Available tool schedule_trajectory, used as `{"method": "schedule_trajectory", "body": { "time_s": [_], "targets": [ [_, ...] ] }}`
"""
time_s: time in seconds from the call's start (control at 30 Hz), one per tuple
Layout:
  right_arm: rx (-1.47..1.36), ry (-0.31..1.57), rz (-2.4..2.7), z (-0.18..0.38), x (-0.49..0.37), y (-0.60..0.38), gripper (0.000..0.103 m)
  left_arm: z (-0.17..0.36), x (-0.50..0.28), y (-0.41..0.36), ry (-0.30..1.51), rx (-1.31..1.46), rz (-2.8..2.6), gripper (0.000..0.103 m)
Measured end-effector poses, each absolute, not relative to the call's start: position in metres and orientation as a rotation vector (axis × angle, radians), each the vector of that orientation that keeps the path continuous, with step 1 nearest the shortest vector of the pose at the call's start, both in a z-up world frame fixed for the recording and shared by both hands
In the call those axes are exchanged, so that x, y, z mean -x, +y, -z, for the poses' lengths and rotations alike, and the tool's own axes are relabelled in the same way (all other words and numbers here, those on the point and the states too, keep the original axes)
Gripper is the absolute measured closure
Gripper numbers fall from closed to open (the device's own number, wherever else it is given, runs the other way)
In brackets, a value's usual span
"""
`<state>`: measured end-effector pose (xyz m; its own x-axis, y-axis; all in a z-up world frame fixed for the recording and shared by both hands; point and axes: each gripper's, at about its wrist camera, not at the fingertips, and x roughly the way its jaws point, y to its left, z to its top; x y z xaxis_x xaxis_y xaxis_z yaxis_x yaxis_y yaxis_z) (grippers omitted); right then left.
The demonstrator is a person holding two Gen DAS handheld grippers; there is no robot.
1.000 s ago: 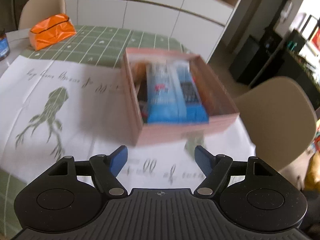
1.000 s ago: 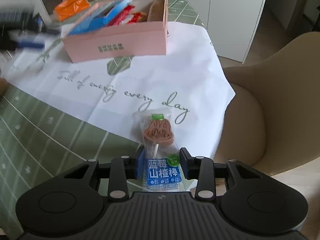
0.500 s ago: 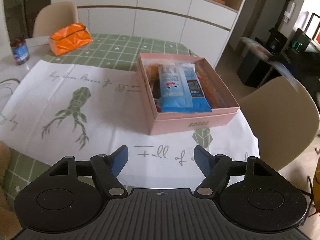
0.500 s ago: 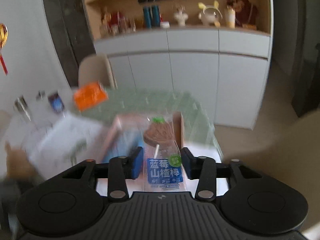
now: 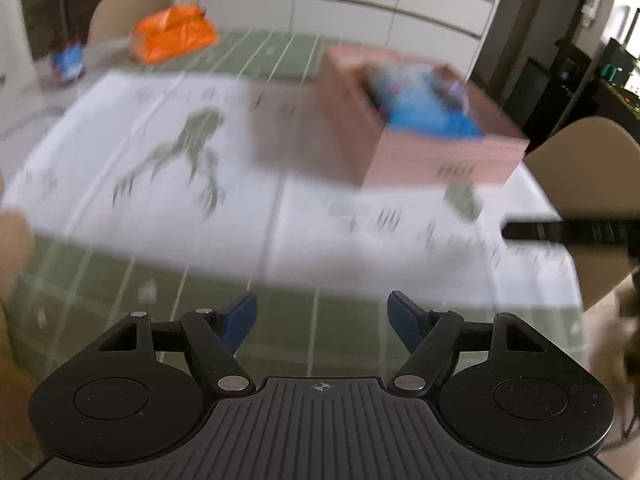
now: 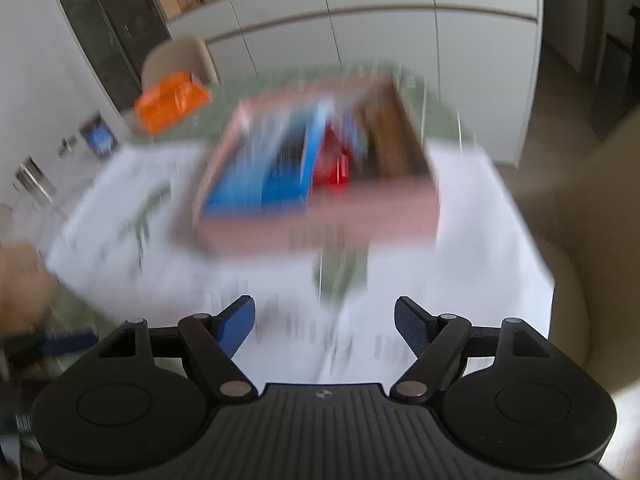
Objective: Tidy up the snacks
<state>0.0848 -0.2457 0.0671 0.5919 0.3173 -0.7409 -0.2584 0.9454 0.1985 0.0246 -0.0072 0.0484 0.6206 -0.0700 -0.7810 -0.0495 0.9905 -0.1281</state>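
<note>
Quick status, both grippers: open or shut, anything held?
Left gripper: open, nothing between the jaws.
Right gripper: jaws opening, nothing between them; it holds nothing.

Counter (image 5: 280, 52) w/ green grid cloth, white printed sheet (image 5: 280, 216) spread over it — pink box (image 6: 320, 216) sits on the sheet. Orange packet (image 5: 172, 32) and a small jar (image 5: 68, 64) at far side — both blurred.

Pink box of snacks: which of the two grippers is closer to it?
Right, it seems. The right gripper, jaws opening and empty, faces the pink box just ahead; the left gripper sits farther back, box up to its right.
</note>
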Motion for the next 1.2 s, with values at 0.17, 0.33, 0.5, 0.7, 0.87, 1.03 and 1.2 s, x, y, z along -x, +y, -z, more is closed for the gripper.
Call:
{"method": "schedule_trajectory", "body": {
  "time_s": [0.17, 0.33, 0.5, 0.7, 0.87, 1.03, 1.2],
  "targets": [
    [-0.009, 0.865, -0.313, -0.028, -0.034, -0.226, 0.026, -0.023, -0.009, -0.005, 0.856, 0.111, 0.010, 0.025],
    [0.041, 0.840, -0.276, -0.016, -0.018, -0.208, 0.019, -0.012, -0.008, -0.019, 0.785, 0.016, 0.040, 0.011],
    [0.045, 0.785, -0.109, -0.007, -0.023, -0.214, 0.000, -0.004, -0.013, -0.030, 0.718, -0.030, 0.022, 0.007],
    [-0.010, 0.720, -0.042, -0.001, -0.018, -0.228, 0.000, -0.001, -0.019, -0.032, 0.661, -0.020, -0.010, 0.005],
    [-0.009, 0.645, -0.034, 0.007, -0.013, -0.224, 0.000, -0.001, -0.024, -0.031, 0.662, -0.023, -0.008, 0.005],
    [-0.012, 0.646, -0.040, 0.012, -0.012, -0.224, 0.000, 0.000, -0.023, -0.030, 0.651, -0.026, 0.004, 0.005],
    [-0.011, 0.646, -0.040, 0.015, -0.012, -0.224, 0.000, 0.001, -0.022, -0.030, 0.650, -0.026, 0.002, 0.005]
  ]
}}
